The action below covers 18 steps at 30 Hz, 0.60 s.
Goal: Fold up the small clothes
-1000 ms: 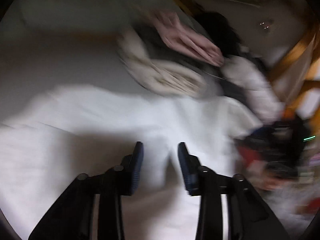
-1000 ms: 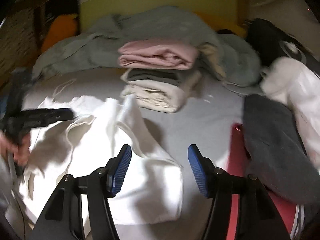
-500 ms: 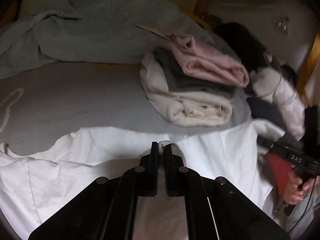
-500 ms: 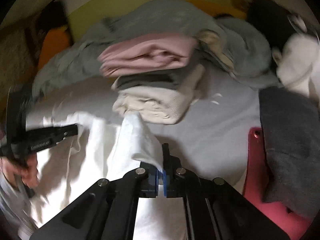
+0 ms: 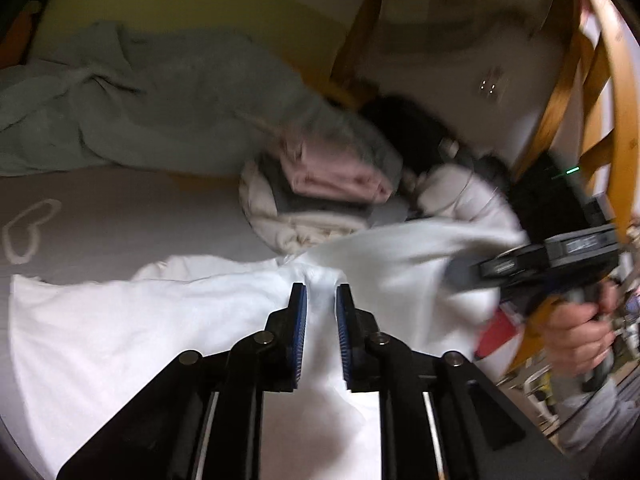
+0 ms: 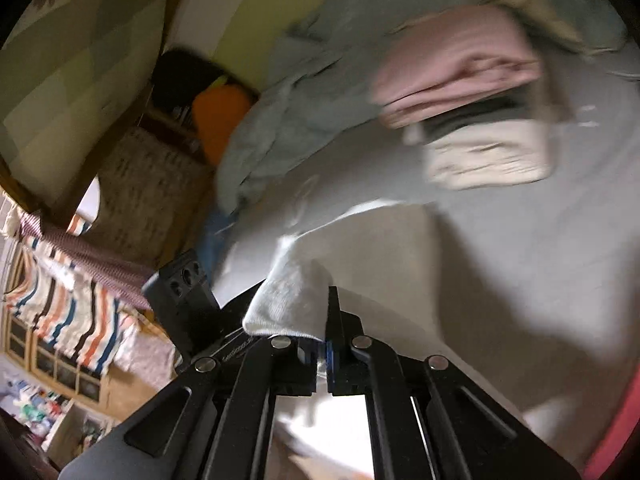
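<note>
We are lifting the white garment [image 5: 168, 320] off the bed [image 5: 120, 216], just in front of the folded stack [image 5: 320, 204]: right gripper [image 6: 322, 354] clamped on an edge, left gripper [image 5: 321, 312] jaws, having just been opening slightly, with a ridge between them, preparing to carry it over.

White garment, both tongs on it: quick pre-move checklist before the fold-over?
1. Right tongs shut on white garment: ok.
2. Left tongs: cloth sits between the pads, but the jaws have just been opening, so firm grip: cannot tell.
3. Garment lifted clear of grey sheet: not ok, most lies flat.
4. Folded stack clear of garment edge: cannot tell, blurred.
5. Garment flat, unwrinkled: not ok.
</note>
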Available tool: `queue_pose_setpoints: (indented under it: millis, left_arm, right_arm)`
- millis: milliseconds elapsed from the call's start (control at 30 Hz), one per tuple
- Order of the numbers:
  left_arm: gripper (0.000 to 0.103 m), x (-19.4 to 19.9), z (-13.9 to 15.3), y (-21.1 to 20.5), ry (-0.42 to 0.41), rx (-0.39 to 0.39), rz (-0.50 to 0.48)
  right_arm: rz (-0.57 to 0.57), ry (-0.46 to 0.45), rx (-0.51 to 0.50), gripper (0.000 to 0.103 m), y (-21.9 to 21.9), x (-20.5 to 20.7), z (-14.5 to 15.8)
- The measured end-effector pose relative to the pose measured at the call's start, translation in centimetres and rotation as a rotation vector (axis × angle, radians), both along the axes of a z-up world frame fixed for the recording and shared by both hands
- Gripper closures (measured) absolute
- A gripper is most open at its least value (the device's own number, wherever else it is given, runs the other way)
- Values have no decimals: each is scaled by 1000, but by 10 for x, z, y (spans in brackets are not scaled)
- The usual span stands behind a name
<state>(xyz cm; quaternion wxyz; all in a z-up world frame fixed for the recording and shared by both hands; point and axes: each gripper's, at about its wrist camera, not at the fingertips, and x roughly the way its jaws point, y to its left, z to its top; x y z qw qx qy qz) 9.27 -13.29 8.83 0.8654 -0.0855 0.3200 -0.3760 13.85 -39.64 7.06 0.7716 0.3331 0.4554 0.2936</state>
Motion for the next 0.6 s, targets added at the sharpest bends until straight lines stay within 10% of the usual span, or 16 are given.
queue_pose_setpoints:
  millis: [267, 467, 600]
  left_arm:
    - [82, -19, 13, 103, 1, 85, 212]
    - [79, -20, -10, 159, 46, 11, 280]
    - [79, -14, -33, 173, 97, -1, 289]
  right_arm:
    - [-87, 131, 189, 101, 100, 18, -10]
    - [-147, 118, 105, 101, 156, 41, 5]
    - [-100, 230, -50, 101, 225, 75, -38]
